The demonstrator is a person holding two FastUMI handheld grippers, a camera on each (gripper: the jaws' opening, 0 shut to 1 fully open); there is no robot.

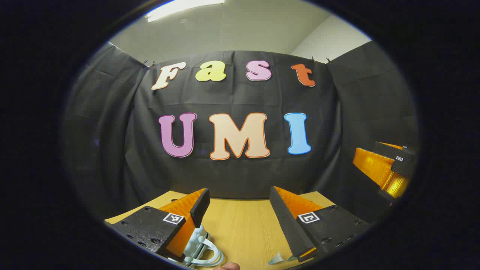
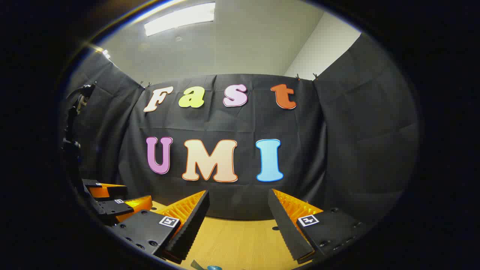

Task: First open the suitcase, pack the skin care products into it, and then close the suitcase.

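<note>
In the left gripper view my left gripper (image 1: pixel 240 212) is open above the wooden table (image 1: pixel 243 228), nothing between its fingers. Just below its left finger (image 1: pixel 198 206) lies a pale blue-white plastic thing with a curved loop (image 1: pixel 200 249), partly hidden by that finger; I cannot tell what it is. My right gripper (image 2: pixel 238 219) is also open and empty over the table (image 2: pixel 232 243) in the right gripper view. Each gripper shows in the other's view: the right one (image 1: pixel 388 168) at the far right, the left one (image 2: pixel 112 204) at the lower left.
Black cloth walls close the booth behind and on both sides. Small pale shards (image 1: pixel 277 258) lie near the left gripper's right finger. A fingertip (image 1: pixel 227 266) peeks in at the bottom edge. A teal scrap (image 2: pixel 210 267) lies at the table's near edge.
</note>
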